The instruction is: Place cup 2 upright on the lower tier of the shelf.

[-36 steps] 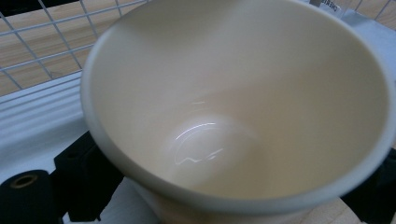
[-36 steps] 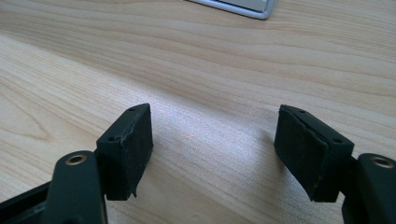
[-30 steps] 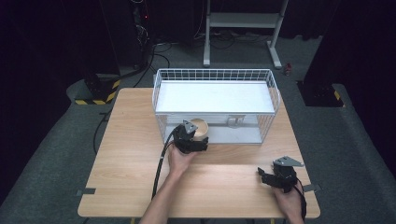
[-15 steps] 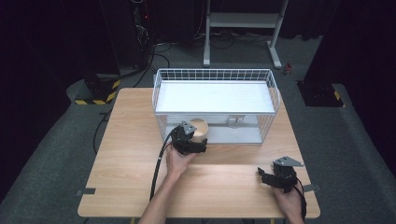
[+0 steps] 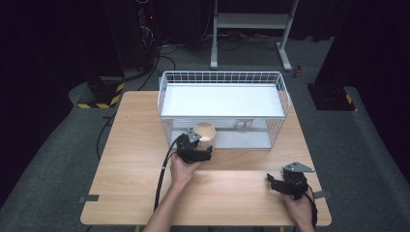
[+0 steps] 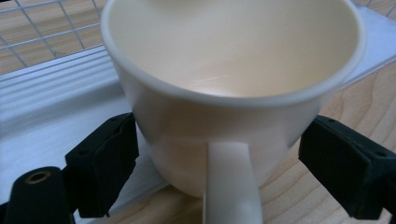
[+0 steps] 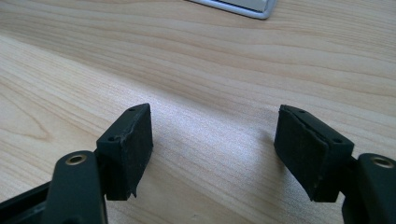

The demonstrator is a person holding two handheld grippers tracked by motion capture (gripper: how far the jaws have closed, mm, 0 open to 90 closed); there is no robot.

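Observation:
A cream cup [image 5: 206, 131] with a handle stands at the front of the white wire basket [image 5: 283, 96], on the table's middle. In the left gripper view the cup [image 6: 233, 60] looms close, handle toward the camera. My left gripper [image 6: 217, 154] has just been closing its jaws around the cup, and both pads now lie against its walls. From above, the left gripper [image 5: 199, 144] sits just in front of the cup. My right gripper [image 5: 273, 181] rests near the table's front right corner, open over bare wood [image 7: 215, 149], nothing between its jaws.
The wire basket has a white tray floor [image 5: 220, 99] and takes up the far half of the wooden table [image 5: 130, 145]. A black cable [image 5: 164, 169] trails from the left gripper toward the front edge. Dark floor and equipment stands surround the table.
The left gripper has edged slightly toward the cup. The right hand has stayed where it was.

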